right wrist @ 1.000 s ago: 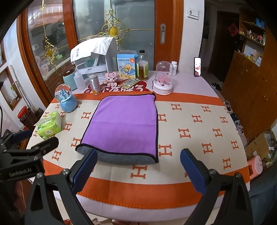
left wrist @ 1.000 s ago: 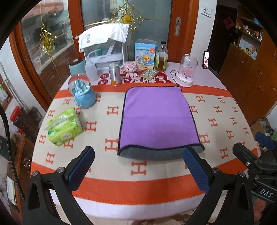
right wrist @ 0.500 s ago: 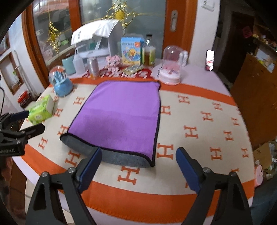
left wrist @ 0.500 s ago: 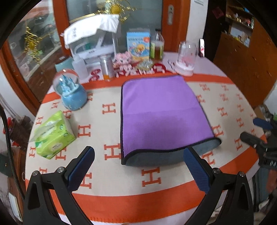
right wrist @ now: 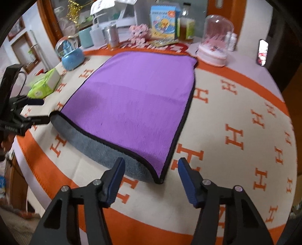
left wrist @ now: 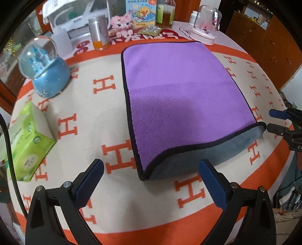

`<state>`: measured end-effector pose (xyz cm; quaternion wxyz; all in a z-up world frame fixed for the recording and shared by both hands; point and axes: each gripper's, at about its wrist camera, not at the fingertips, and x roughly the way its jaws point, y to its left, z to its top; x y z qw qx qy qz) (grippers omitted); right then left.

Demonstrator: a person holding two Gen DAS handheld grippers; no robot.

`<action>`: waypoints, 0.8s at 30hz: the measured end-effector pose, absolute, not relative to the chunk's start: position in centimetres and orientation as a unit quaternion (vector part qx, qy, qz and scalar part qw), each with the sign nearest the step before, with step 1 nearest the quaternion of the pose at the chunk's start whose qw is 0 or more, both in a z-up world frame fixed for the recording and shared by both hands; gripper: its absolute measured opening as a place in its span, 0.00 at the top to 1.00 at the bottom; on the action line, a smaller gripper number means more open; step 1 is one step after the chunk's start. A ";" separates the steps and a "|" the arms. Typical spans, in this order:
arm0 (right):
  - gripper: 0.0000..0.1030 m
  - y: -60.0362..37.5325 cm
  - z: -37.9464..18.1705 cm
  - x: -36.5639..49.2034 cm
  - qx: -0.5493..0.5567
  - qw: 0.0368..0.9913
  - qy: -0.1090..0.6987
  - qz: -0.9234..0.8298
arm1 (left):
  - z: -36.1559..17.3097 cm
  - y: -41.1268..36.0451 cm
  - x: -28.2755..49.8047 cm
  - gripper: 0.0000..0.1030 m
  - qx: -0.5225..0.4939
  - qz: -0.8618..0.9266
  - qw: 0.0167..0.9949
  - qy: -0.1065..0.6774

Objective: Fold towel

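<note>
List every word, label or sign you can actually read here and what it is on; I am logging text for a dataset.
"H": orange letters repeated across the tablecloth.
Large white characters on the red mat behind the purple towel: too blurred to read.
Blue duck box: print too small.
Green tissue pack: print blurred.
White lettering on the left gripper body: unreadable.
Metal can and bottle labels: unreadable.

The towel (left wrist: 181, 98) (right wrist: 135, 101) lies flat on the table, folded once so its purple face is up with a thin black hem around it. Along the near edge the grey underside (a rounded, puffy fold) shows below the purple layer.
</note>
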<state>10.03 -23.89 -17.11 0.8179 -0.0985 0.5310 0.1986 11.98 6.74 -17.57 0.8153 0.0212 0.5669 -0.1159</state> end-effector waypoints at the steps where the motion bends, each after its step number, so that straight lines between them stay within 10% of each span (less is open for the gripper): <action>1: 0.48 -24.1 -17.5 10.3 -0.096 0.812 0.537 0.208 | -17.8 6.8 12.3 0.04 0.017 -0.124 0.812 0.570; 16: 0.71 -24.1 -20.0 11.9 -0.080 0.762 0.575 0.286 | -18.8 4.9 14.2 0.19 0.030 -0.227 0.777 0.586; 24: 0.81 -24.2 -20.4 12.1 -0.075 0.756 0.581 0.292 | -20.3 5.1 15.0 0.44 0.029 -0.243 0.754 0.610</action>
